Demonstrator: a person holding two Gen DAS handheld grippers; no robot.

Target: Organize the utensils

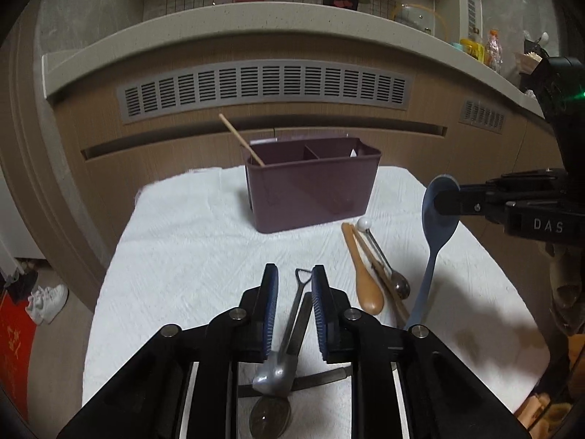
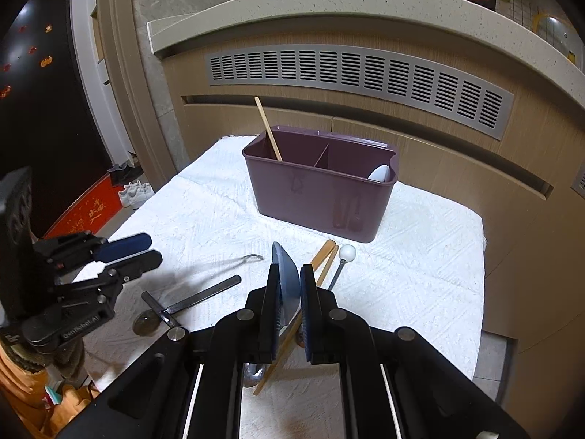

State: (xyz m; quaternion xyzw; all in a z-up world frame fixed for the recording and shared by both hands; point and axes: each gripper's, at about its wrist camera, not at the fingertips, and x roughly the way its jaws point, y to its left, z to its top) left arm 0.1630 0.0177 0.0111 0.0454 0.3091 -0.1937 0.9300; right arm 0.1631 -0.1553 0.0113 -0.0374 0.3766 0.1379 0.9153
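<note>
Now the right gripper (image 2: 290,289) is clamped on the bowl of a long blue plastic spoon (image 1: 437,234), lifted above the white cloth (image 1: 190,241). The left gripper (image 1: 294,285) has its jaws released, one on each side of a slim metal spoon (image 1: 289,333) that lies on the cloth. Farther back stands the purple plastic utensil box (image 2: 318,190); a wooden chopstick (image 2: 268,130) leans in its left compartment.
</note>
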